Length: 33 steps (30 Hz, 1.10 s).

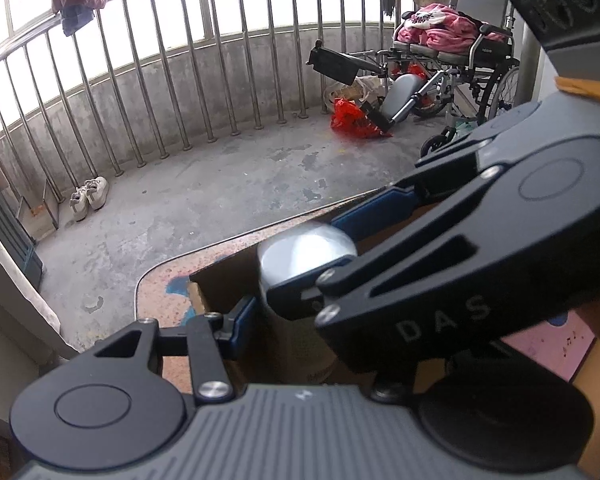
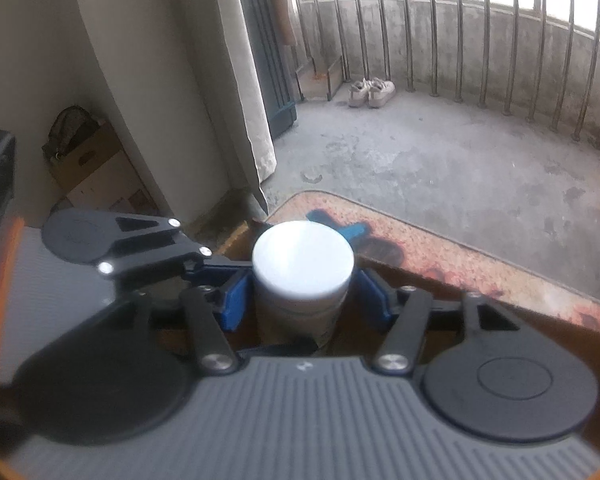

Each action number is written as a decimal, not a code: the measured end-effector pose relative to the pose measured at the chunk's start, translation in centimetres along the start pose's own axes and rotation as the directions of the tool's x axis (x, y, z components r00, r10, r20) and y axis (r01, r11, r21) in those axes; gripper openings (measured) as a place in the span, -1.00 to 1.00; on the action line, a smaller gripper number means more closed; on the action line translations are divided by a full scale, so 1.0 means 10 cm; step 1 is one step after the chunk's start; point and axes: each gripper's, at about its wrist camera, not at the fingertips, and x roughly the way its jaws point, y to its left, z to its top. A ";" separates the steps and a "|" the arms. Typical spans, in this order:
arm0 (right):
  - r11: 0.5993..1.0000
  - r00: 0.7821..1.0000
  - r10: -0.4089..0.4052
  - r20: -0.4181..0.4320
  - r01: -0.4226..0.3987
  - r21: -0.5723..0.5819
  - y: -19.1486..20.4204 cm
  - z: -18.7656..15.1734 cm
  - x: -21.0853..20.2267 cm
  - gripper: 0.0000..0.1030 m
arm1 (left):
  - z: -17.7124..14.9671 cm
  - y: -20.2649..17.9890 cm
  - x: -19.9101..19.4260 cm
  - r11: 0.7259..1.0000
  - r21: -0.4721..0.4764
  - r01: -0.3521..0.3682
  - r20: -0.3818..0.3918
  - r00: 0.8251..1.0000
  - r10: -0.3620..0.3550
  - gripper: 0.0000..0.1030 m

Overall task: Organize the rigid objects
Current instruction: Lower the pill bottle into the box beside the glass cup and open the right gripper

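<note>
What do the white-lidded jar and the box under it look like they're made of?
Jar: probably plastic; the flat white lid looks smooth with a soft sheen, and the pale body carries a printed label. Box: corrugated cardboard; brown, matte, with a raw cut edge on its wall. Blur leaves the jar uncertain.

The right gripper (image 2: 302, 294) points forward and steeply down, its body filling the bottom of its own view. Its two blue pads stand at nine and three o'clock of a white-lidded jar (image 2: 303, 264), each with a thin gap to the jar's side, so the jaws sit apart around it, not pressing. In the left wrist view the right gripper (image 1: 320, 256) reaches in from three o'clock. The left gripper (image 1: 300, 312) also tilts down; one blue pad (image 1: 242, 326) shows at its nine o'clock side, the other hidden behind the right gripper.
</note>
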 end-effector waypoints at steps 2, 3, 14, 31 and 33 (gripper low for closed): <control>1.000 1.000 0.003 -0.009 -0.003 0.010 -0.02 0.00 0.02 0.17 | -0.01 0.00 0.00 1.000 0.004 -0.001 0.000 1.000 0.001 0.04; 1.000 1.000 0.008 -0.012 -0.007 0.014 -0.02 0.00 0.03 0.17 | -0.01 -0.01 0.00 1.000 0.003 0.000 -0.001 1.000 0.000 0.04; 0.999 1.000 0.018 -0.003 -0.018 0.043 -0.06 0.03 -0.06 0.18 | -0.03 0.00 -0.05 1.000 -0.012 0.009 -0.003 1.000 -0.009 -0.08; 0.996 0.999 0.052 -0.014 -0.051 0.074 -0.07 -0.06 -0.10 -0.32 | -0.13 -0.12 -0.12 0.998 0.052 -0.036 0.051 0.998 0.033 -0.09; 0.995 0.998 0.057 -0.008 -0.056 0.078 -0.09 -0.06 -0.10 -0.32 | -0.13 -0.11 -0.11 0.998 0.052 -0.034 0.055 0.998 0.031 -0.09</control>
